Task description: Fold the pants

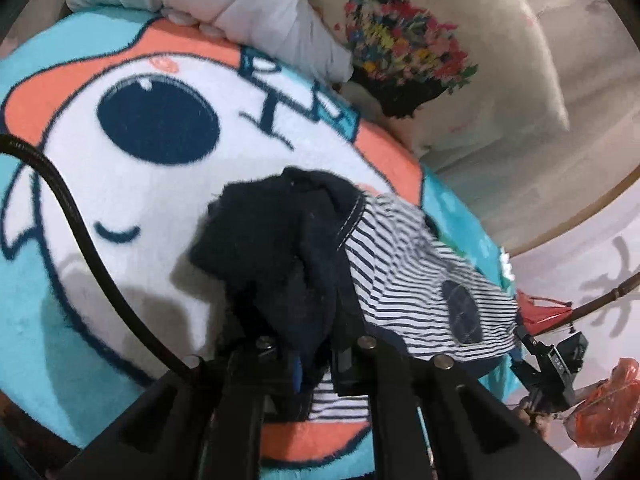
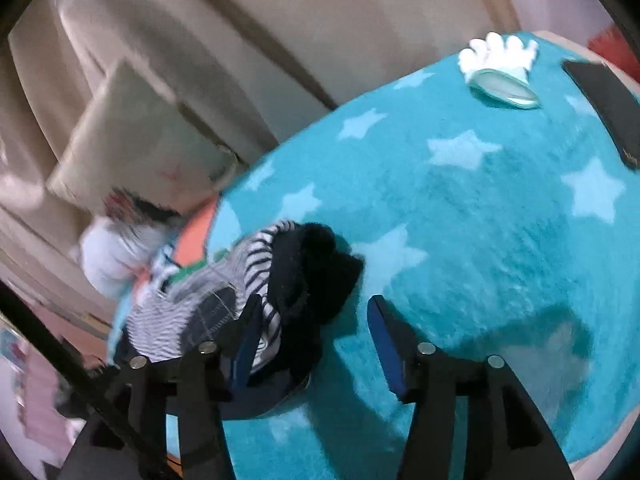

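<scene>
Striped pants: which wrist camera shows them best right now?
Left wrist view: the striped pants fill mid-frame fairly sharp, dark cuff bunched in the shut left gripper. The right wrist view shows them blurred at its left, beside the open right gripper.

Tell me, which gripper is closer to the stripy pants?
Left. The left gripper is shut on the stripy pants, pinching the dark cuff. The right gripper is open beside them, one finger touching the cloth, nothing pinched.
</scene>
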The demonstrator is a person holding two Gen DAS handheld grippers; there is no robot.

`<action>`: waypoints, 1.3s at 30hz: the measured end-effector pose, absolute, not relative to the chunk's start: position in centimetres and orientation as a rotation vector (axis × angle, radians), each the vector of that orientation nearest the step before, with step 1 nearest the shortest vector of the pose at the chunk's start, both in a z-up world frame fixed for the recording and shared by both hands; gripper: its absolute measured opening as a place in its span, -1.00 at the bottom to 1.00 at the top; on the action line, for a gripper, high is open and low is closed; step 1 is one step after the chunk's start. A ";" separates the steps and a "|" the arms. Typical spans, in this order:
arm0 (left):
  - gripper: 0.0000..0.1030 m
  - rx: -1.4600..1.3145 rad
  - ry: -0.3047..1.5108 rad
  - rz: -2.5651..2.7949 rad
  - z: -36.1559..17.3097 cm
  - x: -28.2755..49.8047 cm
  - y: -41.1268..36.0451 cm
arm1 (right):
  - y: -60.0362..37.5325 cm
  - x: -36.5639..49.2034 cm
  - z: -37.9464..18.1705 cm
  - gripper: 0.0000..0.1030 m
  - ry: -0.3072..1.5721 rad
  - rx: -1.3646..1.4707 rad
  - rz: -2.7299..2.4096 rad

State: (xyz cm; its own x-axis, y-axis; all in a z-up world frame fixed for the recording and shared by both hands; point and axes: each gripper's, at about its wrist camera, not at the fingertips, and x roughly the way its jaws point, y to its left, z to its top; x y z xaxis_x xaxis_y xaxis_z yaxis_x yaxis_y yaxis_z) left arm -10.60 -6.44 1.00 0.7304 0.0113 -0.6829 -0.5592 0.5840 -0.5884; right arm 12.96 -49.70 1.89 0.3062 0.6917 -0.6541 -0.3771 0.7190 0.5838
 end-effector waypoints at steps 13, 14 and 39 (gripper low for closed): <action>-0.34 -0.873 0.524 0.513 4.5 -15.6 -5.5 | -44.5 15.2 0.9 -0.64 1.056 0.356 0.855; -0.30 -0.871 0.521 0.518 4.6 -15.5 -5.5 | -45.0 15.4 1.4 -0.65 1.033 0.344 0.835; 0.08 -0.722 0.665 0.457 2.1 -6.2 -8.2 | -42.0 11.5 6.0 -0.04 0.860 0.175 0.850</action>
State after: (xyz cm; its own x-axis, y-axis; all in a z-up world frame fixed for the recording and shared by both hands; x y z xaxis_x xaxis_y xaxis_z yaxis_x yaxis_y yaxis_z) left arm -6.19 -8.24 2.08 0.7048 0.1552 -0.6923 -0.5905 0.6692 -0.4511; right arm 11.47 -42.05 6.00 0.3555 0.7205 -0.5954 -0.5878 0.6676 0.4570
